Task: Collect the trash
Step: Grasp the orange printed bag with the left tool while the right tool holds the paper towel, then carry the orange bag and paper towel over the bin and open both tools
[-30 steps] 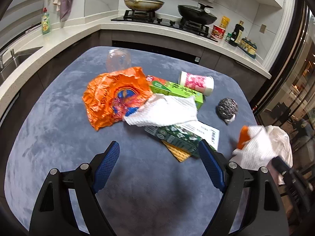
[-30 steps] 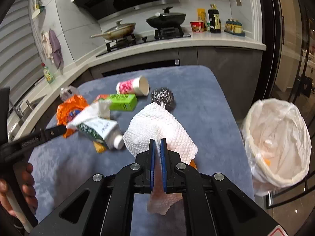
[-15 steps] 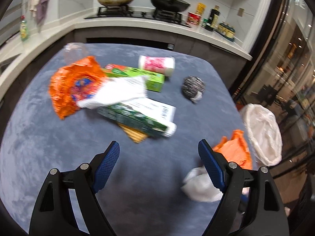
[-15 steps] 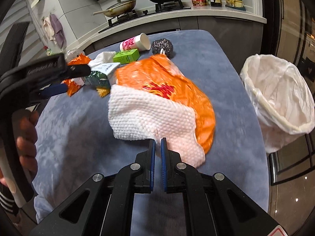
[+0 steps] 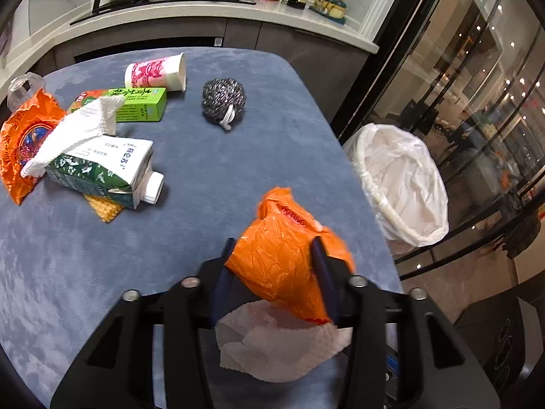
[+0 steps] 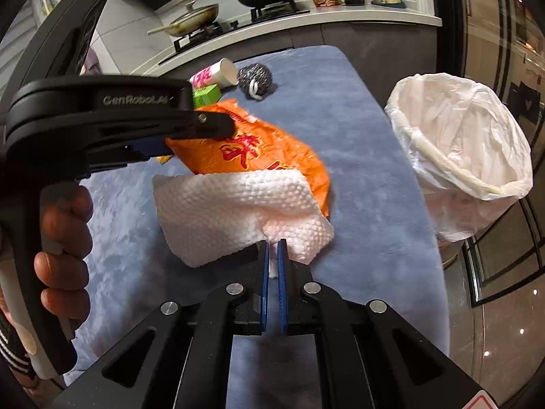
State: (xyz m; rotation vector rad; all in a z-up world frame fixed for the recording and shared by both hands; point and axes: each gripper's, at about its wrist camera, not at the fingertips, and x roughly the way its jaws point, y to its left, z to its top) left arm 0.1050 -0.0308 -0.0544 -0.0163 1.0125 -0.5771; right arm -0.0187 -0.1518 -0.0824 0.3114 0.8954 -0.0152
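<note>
Now the orange plastic bag sits clamped between the blue pads of the left gripper, above the blue-covered counter near its right edge. Just below the bag hangs a white paper towel, pinched at one corner by the clenched right gripper; bag and towel touch. At 2 o'clock from them in the right wrist view stands the bin with a white liner, mouth open, just beside the counter. Farther up the counter, in the left wrist view, at 12 o'clock lies a steel scourer, at 11 a tipped pink paper cup and green box, and at 10 a green milk carton under another paper towel, beside a second orange bag.
</note>
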